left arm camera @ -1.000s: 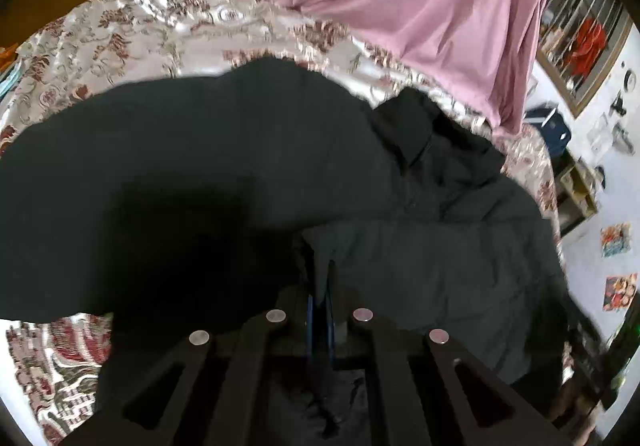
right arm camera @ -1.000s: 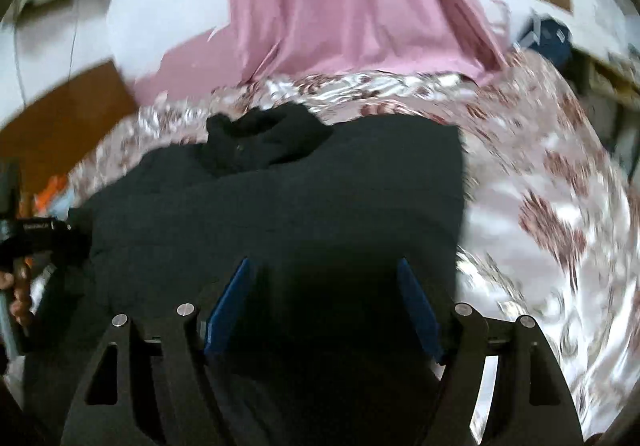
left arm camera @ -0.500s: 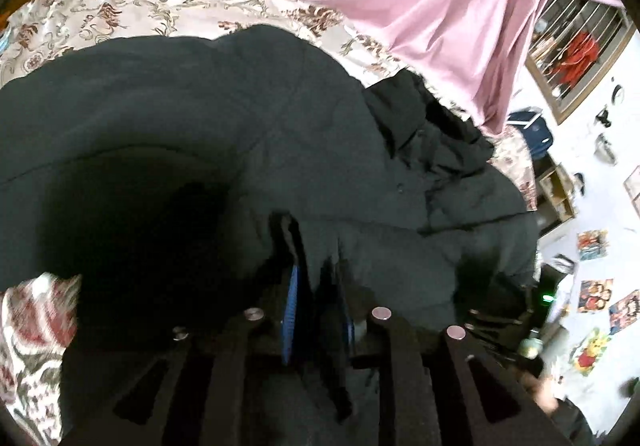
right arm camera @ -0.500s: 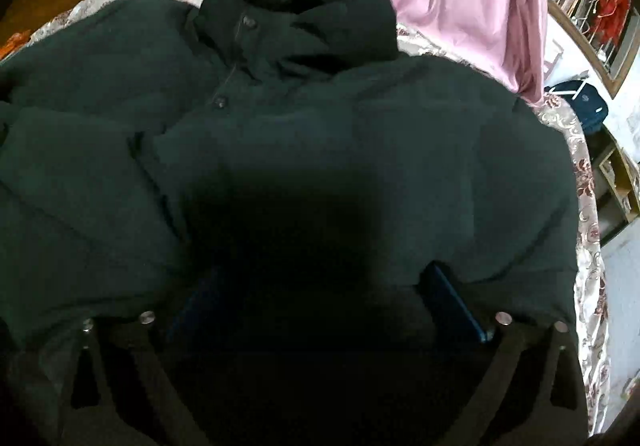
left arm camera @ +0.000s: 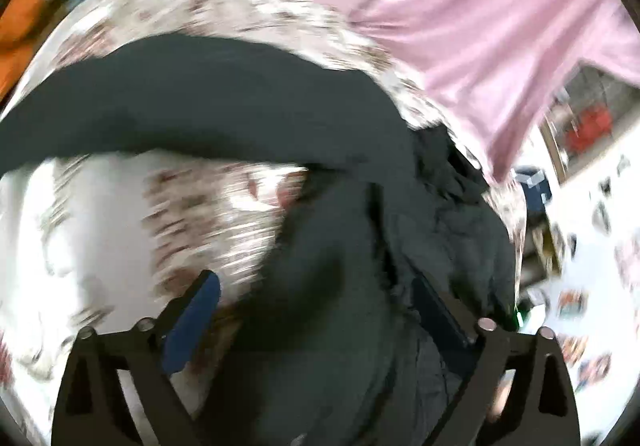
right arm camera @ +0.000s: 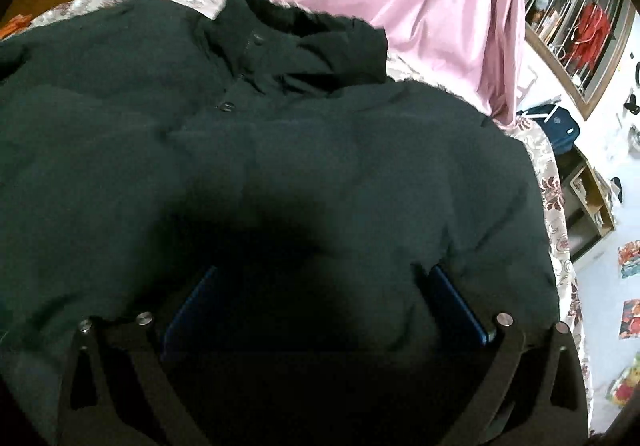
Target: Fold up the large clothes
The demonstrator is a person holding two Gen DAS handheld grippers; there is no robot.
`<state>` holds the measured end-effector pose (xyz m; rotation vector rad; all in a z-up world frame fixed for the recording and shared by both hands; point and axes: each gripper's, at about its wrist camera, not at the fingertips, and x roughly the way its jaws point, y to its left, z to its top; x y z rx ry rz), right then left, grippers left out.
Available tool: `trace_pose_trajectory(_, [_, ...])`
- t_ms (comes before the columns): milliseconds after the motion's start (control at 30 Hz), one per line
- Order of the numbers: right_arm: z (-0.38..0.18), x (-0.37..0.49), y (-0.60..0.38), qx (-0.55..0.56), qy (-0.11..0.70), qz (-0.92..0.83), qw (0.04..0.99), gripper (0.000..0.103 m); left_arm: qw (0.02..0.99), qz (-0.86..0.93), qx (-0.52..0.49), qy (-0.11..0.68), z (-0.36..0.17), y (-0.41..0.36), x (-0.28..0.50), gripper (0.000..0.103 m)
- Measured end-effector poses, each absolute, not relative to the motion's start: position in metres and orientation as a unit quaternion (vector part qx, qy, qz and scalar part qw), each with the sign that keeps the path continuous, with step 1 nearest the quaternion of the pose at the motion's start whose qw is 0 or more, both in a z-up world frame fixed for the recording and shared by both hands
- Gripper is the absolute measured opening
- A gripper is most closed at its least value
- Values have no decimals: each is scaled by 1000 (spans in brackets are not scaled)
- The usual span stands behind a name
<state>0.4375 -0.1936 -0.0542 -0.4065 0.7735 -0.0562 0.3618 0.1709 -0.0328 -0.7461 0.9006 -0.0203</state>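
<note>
The bulky dark padded jacket (right arm camera: 320, 166) lies spread on the floral satin bedspread (left arm camera: 120, 214). Left claw (left arm camera: 316, 298) and right claw (right arm camera: 324, 298) both gape wide, empty. Recommended: grip the sleeve edge deep before folding inward.

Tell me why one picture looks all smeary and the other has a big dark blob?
Left wrist view: motion blur streaks the flowered bedcover and the posters. Right wrist view: sharp, but a shadow darkens the black jacket just ahead of the open jaws; fisheye bends both views' edges.
</note>
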Motion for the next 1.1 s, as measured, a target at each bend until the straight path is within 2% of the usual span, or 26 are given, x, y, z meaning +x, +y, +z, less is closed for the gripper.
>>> trace_pose_trajectory(67, [-40, 408, -195, -166, 349, 6, 922, 102, 811, -9, -410, 417, -44, 194, 350, 98])
trace_pose_trajectory(167, [-29, 375, -200, -130, 326, 23, 936, 102, 777, 6, -516, 361, -65, 237, 319, 102])
trace_pose_trajectory(300, [-2, 343, -182, -147, 273, 40, 950, 102, 776, 62, -559, 287, -78, 277, 297, 103])
trace_pose_trajectory(467, [16, 349, -154, -148, 293, 78, 941, 102, 797, 114, -556, 206, -93, 326, 277, 103])
trace_pose_trajectory(667, [6, 367, -123, -112, 314, 54, 941, 102, 750, 117, -615, 213, -125, 364, 307, 103])
trace_pose_trajectory(900, [-9, 400, -98, -116, 335, 27, 934, 102, 716, 105, -673, 156, -149, 382, 310, 101])
trace_pose_trajectory(967, [-18, 409, -92, -122, 353, 25, 927, 102, 710, 105, -682, 142, -154, 390, 310, 98])
trace_pose_trajectory(1067, [-34, 418, -83, -136, 385, 26, 913, 102, 705, 111, -690, 121, -153, 394, 300, 84])
trace_pose_trajectory(1100, [-38, 419, -81, -141, 392, 26, 909, 102, 706, 116, -688, 119, -153, 395, 298, 73])
